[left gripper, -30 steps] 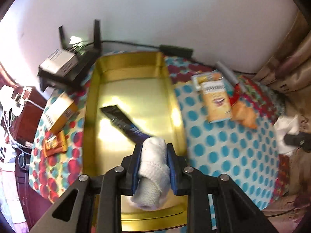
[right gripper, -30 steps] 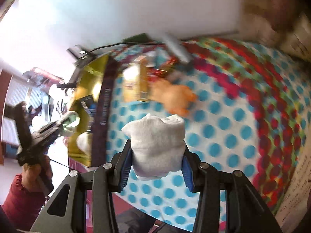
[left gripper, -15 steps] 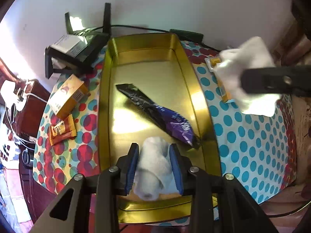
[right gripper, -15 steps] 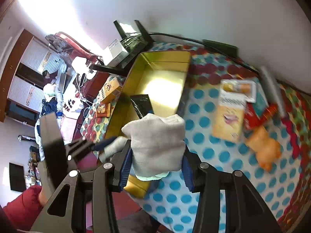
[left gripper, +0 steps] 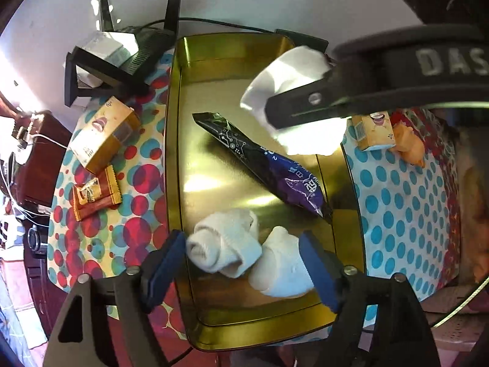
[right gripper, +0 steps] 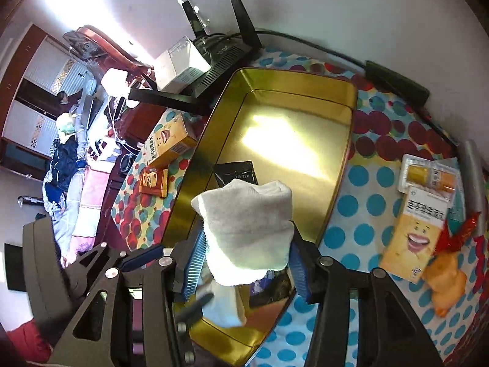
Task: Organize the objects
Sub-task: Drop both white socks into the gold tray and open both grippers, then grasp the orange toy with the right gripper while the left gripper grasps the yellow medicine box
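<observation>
Polka-dot cloth covers the table (left gripper: 406, 202), on which a gold tray (left gripper: 174, 159) is set. A rolled white sock (left gripper: 226, 252) is left lying in the tray between the released left jaws (left gripper: 244, 263). Another white sock (right gripper: 247, 229) is clenched by the right jaws (right gripper: 246, 263), held over the tray.

Low in the left wrist frame, white rolled socks (left gripper: 241, 253) lie on a shiny gold tray (left gripper: 174, 159), crossed at mid-frame by a black-to-purple snack packet (left gripper: 269, 165) printed with fine white lines. At the upper right a white sock (left gripper: 293, 67) sits against a black gripper bar, and blue pads (left gripper: 165, 263) line the black fingers at the bottom. The tablecloth (right gripper: 360, 208) in the right wrist frame is white with turquoise dots at right, red and teal circles at left; a yellow box (right gripper: 412, 238) shows a smiling face.
</observation>
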